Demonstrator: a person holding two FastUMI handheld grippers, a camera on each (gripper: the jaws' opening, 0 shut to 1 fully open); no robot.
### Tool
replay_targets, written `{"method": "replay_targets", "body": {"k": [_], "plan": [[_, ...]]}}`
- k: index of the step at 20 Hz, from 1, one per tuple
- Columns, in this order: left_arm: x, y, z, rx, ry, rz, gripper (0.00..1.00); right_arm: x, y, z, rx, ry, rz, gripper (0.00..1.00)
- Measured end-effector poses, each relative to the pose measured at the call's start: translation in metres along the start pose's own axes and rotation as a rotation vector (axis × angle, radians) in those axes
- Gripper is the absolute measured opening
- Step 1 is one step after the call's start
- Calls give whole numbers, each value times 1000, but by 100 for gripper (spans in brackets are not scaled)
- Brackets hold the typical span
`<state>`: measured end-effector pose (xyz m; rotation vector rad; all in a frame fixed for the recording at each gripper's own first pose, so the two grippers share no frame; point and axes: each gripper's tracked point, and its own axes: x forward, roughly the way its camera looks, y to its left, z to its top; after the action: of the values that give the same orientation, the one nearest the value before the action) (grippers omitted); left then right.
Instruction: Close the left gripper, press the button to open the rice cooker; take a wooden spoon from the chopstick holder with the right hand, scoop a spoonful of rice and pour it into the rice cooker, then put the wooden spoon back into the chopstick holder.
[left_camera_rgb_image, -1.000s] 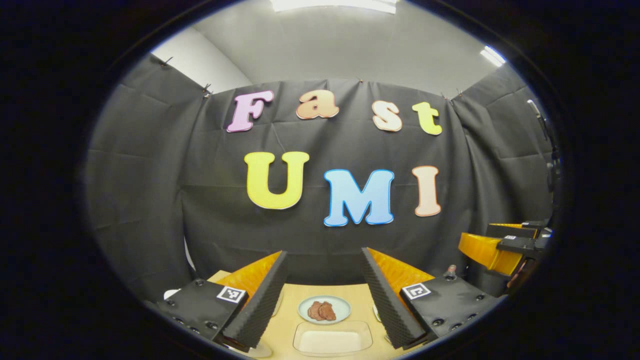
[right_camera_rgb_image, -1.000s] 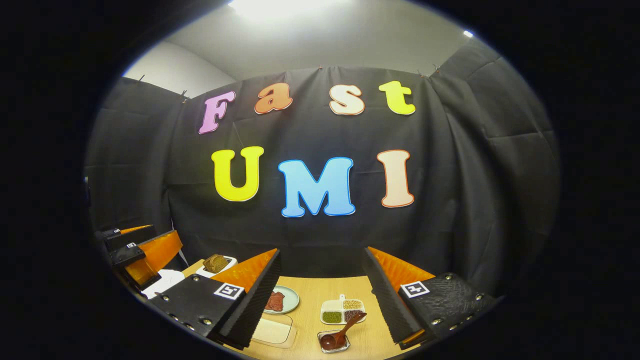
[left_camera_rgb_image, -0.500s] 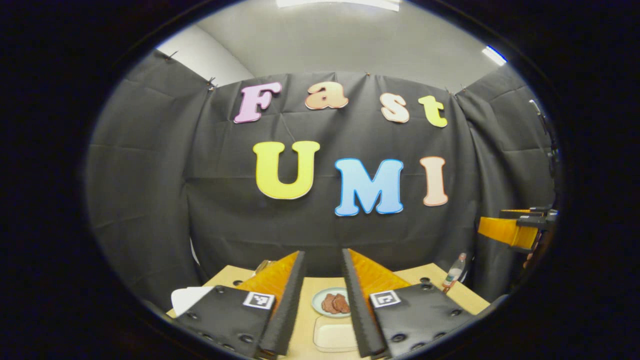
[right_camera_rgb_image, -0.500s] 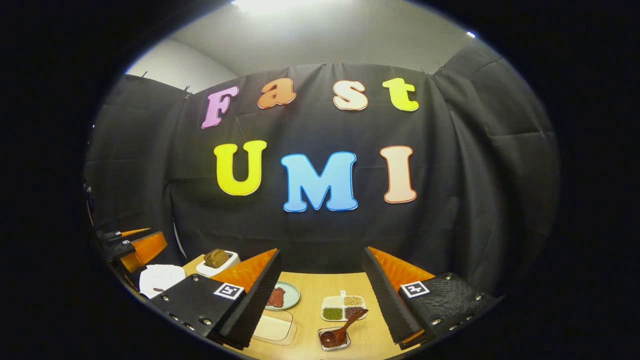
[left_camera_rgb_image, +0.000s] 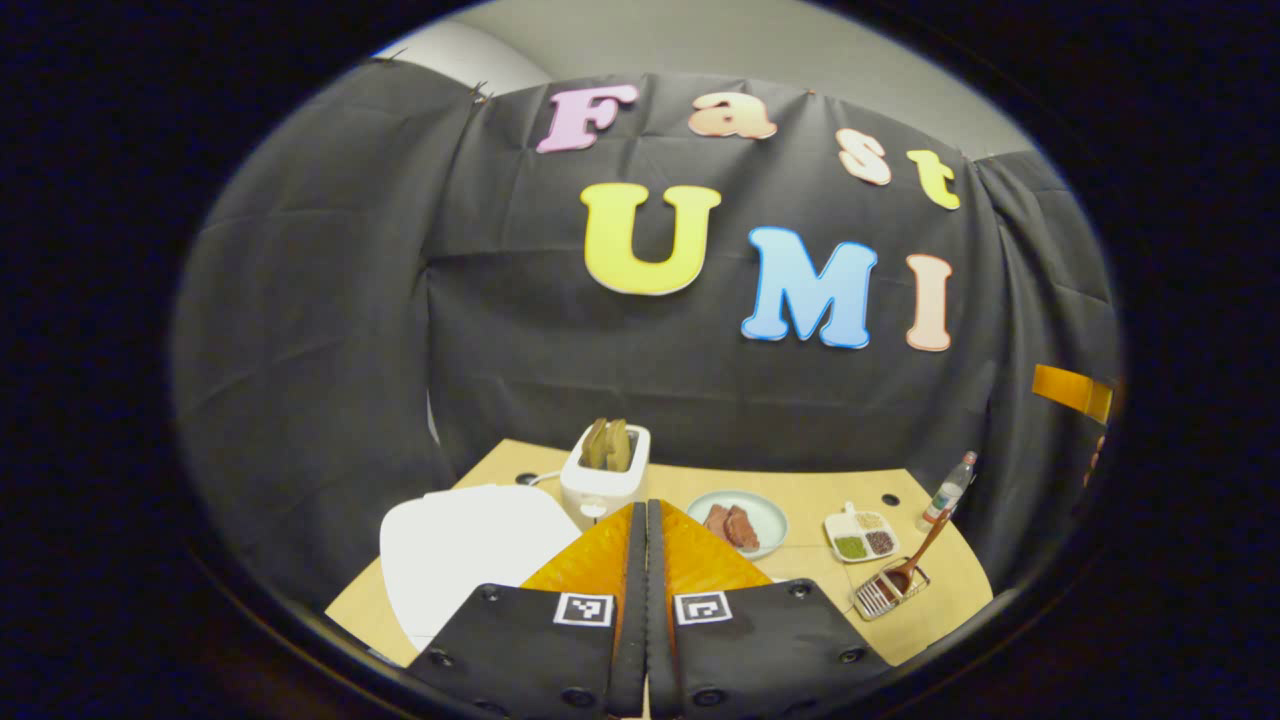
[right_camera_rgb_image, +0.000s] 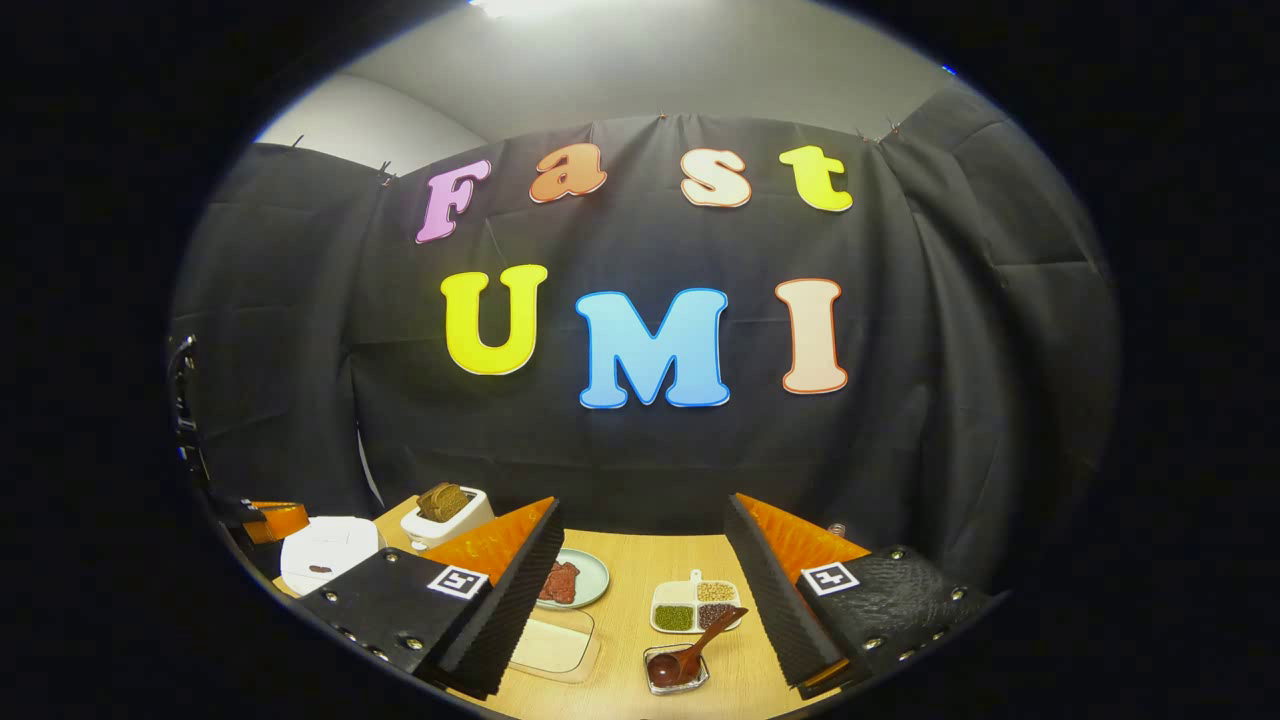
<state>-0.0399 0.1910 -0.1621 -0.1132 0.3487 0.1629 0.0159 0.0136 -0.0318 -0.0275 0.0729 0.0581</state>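
Observation:
My left gripper (left_camera_rgb_image: 646, 512) is shut, its fingers pressed together with nothing between them, above the table's near edge. The white rice cooker (left_camera_rgb_image: 470, 545) sits just left of it with its lid down. A wooden spoon (left_camera_rgb_image: 912, 562) leans in a small wire holder (left_camera_rgb_image: 885, 595) at the right. My right gripper (right_camera_rgb_image: 643, 520) is open and empty, high over the table. Below it the wooden spoon (right_camera_rgb_image: 695, 648) rests in its holder (right_camera_rgb_image: 675, 672). The rice cooker (right_camera_rgb_image: 325, 548) is at far left, with the left gripper (right_camera_rgb_image: 268, 520) beside it.
On the wooden table (left_camera_rgb_image: 800, 490) stand a toaster with bread (left_camera_rgb_image: 603, 470), a plate of meat (left_camera_rgb_image: 738, 522), a divided dish of beans (left_camera_rgb_image: 860, 535) and a small bottle (left_camera_rgb_image: 948, 488). A clear shallow tray (right_camera_rgb_image: 550, 645) with pale contents lies near the front.
The left gripper's jaws have gone from wide open to shut, and it has tipped down and swung left, bringing the cooker and toaster into view. The right gripper has hardly moved.

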Motion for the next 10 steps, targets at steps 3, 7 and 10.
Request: {"method": "replay_targets", "body": {"k": [3, 7, 10], "plan": [[7, 43, -30, -17, 68, 66, 9, 0, -1, -7, 1, 18, 3, 98], [16, 67, -57, -96, 134, 78, 9, 1, -2, -15, 9, 40, 3, 98], [26, 81, -74, -98, 190, 90, 9, 2, -6, -17, 3, 46, -1, 98]]}}
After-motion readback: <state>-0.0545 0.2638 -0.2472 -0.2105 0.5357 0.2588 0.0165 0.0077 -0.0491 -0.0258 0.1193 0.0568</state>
